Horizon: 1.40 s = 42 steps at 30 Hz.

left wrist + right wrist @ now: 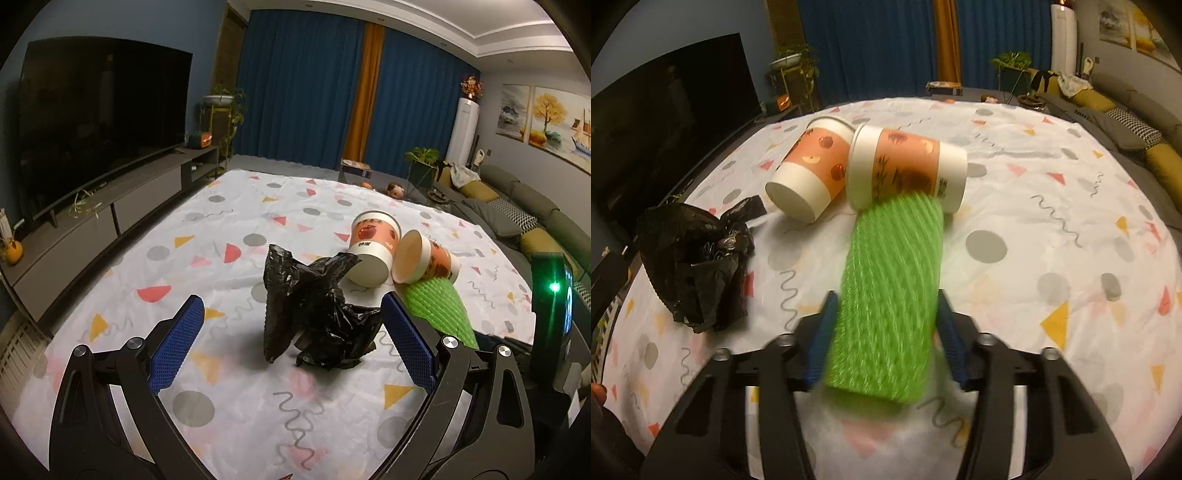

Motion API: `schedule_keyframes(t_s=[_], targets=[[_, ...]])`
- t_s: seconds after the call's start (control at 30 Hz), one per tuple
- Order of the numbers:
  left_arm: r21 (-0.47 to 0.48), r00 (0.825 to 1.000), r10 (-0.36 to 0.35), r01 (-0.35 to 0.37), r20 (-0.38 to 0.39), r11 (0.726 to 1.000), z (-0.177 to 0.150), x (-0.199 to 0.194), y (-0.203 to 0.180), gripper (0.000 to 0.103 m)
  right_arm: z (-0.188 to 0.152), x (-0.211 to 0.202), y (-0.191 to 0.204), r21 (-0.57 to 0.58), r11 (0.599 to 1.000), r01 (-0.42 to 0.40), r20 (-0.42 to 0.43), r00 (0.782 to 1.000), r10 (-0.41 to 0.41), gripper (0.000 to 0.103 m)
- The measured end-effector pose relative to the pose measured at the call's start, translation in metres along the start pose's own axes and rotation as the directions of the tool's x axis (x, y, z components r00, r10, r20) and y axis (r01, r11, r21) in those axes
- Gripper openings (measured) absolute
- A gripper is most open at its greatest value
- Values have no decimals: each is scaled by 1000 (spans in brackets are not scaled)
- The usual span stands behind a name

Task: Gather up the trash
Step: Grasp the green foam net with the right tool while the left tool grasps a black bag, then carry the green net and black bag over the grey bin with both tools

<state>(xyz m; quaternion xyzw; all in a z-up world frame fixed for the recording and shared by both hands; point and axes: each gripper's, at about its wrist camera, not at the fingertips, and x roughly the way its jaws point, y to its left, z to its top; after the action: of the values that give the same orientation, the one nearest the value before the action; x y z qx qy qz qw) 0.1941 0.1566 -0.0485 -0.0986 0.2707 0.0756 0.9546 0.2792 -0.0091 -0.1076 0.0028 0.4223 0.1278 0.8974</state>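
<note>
Two claws: left (pixel 291 310) wide open, right (pixel 884 299) around green foam sleeve (pixel 886 299).

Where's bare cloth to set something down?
Free: right of the foam net and cups, toward the sofa; also the far cloth beyond the cups. Crowded: black bag, cups and net bunch together at the left-center.

Both wrist views low, close over table (pixel 122 258), facing curtains (pixel 295 85); right nearer; shared: cups, bag.
</note>
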Motion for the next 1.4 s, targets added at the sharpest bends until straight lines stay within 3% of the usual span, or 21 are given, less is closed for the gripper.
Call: schedule_keyframes(t_s=[0.03, 0.1, 0.2, 0.43, 0.53, 0.63, 0.7, 0.8, 0.97, 1.23, 1.4], targets=[[-2, 1000, -8, 8, -7, 1000, 1, 2, 0, 95, 0, 1, 0, 0, 1000, -14, -5, 1000, 14, 38], [-10, 999, -19, 18, -27, 1000, 3, 9, -1, 95, -2, 0, 0, -3, 999, -42, -5, 999, 42, 21], [-23, 998, -25, 24, -58, 999, 5, 23, -1, 95, -5, -6, 1, -6, 998, -59, 10, 998, 59, 15], [-45, 991, -45, 39, -124, 998, 5, 50, 0, 94, -23, -37, -9, -7, 997, -76, 69, 995, 77, 14], [-59, 986, -67, 58, -156, 997, 4, 60, 0, 89, -30, -55, -19, 7, 996, -89, 96, 991, 88, 14], [-50, 977, -93, 85, -194, 995, 2, 71, -4, 74, -36, -69, -24, 3, 996, -90, 117, 989, 89, 14], [-38, 966, -109, 103, -234, 994, -2, 79, -8, 52, -42, -78, -29, 10, 995, -95, 128, 987, 93, 14], [-47, 948, -142, 134, -284, 990, -9, 89, -9, 29, -50, -89, -35, 22, 995, -102, 136, 986, 98, 14], [-39, 952, -151, 146, -265, 989, -11, 81, -11, 18, -57, -100, -42, 29, 995, -97, 152, 984, 92, 14], [-17, 976, -155, 155, -153, 988, -15, 22, -21, 18, -62, -124, -54, 35, 995, -97, 207, 974, 87, 14], [50, 987, -149, 152, -63, 987, -16, -25, -51, 18, -64, -139, -60, 44, 994, -100, 239, 967, 87, 14]])
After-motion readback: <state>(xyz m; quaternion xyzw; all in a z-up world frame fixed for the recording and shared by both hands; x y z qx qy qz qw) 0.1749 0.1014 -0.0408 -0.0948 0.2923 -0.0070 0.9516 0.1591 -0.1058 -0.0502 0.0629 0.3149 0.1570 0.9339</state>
